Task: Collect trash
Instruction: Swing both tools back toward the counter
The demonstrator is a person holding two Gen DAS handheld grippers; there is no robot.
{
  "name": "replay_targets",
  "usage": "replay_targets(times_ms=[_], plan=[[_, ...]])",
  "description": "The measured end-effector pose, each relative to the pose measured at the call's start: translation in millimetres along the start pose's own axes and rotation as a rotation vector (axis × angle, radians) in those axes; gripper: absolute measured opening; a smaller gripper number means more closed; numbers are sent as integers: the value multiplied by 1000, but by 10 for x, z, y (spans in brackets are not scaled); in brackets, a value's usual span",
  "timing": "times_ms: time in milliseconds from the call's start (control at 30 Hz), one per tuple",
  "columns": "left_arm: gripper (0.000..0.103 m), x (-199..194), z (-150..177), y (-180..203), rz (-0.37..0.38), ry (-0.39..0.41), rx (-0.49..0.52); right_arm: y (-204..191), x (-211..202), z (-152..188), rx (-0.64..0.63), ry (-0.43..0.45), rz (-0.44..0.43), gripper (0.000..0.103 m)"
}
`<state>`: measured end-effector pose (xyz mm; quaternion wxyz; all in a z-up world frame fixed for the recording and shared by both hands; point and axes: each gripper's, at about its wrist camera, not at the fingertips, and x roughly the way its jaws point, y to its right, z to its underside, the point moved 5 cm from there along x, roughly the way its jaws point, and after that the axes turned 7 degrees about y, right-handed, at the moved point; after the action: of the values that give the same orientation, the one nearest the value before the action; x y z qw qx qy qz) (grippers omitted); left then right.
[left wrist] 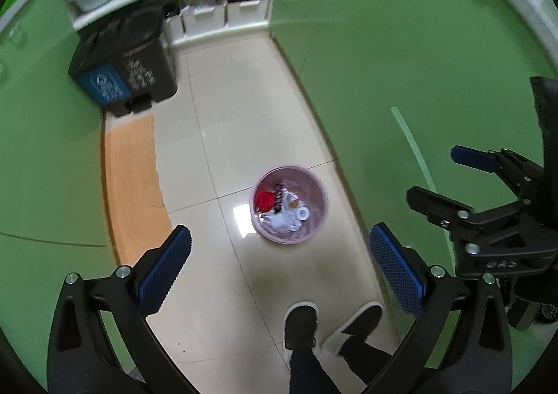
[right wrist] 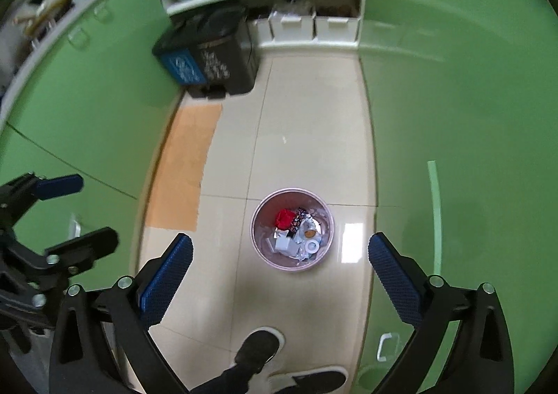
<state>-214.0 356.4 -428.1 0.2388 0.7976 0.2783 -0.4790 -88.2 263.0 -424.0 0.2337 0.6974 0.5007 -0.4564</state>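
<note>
Cream floor tiles (right wrist: 307, 121) between green cabinets carry the pink trash basket (right wrist: 259, 254), full of wrappers and a red scrap, far below the left gripper (left wrist: 280, 261) and right gripper (right wrist: 280, 263), both jaws wide apart and empty.

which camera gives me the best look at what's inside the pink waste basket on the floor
The right wrist view. The pink waste basket sits near the middle there, seen almost straight down, so the red item and white scraps inside show clearly. The left wrist view shows the same basket smaller and more from the side.
</note>
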Motion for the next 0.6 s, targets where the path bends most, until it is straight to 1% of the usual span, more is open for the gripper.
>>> replay_targets(times_ms=[67,133,167,300,333,367,400,500,600], plan=[[100,-325,-120,146,13,12,26,23,-469,-86,31,28,8,97],[100,-597,-230,276,23,22,52,51,-819,-167,48,54,22,97],[100,-784,-308,368,33,32,67,74,-1078,-209,64,72,30,97],[100,-1368,-561,719,69,75,128,170,-1855,-315,108,135,61,97],[100,-1471,-615,783,78,84,142,203,-1983,-318,115,146,69,97],[100,-1619,-674,904,89,97,165,250,-2199,-316,132,163,80,97],[100,-1717,-714,985,100,107,179,287,-2310,-325,143,173,86,97],[100,-2001,-831,1260,139,130,221,453,-2755,-267,181,220,134,97],[100,-2218,-904,1617,172,156,276,720,-3162,-120,241,266,186,97]])
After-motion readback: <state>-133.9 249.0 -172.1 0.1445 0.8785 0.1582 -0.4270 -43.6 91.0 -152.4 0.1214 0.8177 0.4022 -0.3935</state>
